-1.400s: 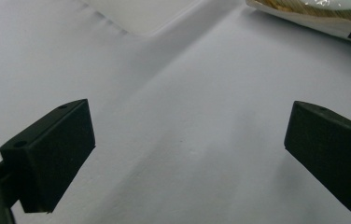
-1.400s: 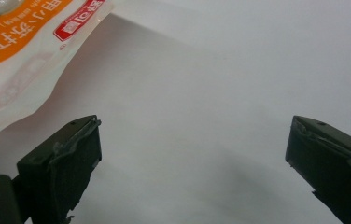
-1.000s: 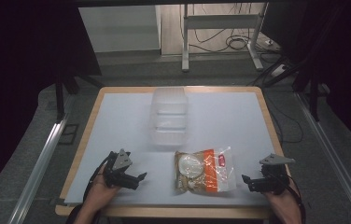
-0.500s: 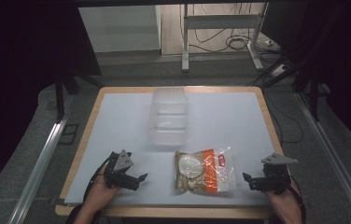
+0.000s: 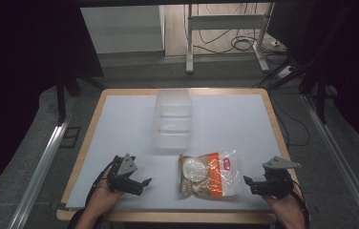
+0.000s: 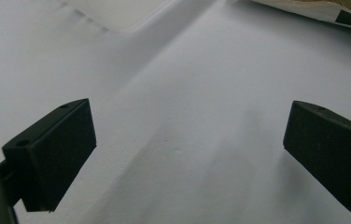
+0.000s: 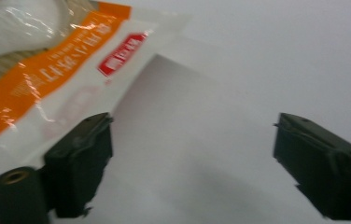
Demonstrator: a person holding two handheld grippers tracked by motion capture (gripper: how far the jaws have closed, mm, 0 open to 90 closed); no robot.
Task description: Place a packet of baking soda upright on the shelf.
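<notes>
Red label with white lettering on the snack bag [image 7: 47,70], too blurred to be read, pale lettering along its orange band, illegible, small black label at the bag's edge, unreadable

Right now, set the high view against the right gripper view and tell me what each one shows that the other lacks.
High view alone: the clear plastic container at the middle of the table, the left gripper on the near left, both of the person's hands, and the floor and cables beyond.

Right gripper view alone: a close look along the right gripper, whose jaws stand apart with bare table between them and have just been closing a little, the left one beside the bag's edge.

Both: the food bag with its orange band and red label, and the white tabletop.
</notes>
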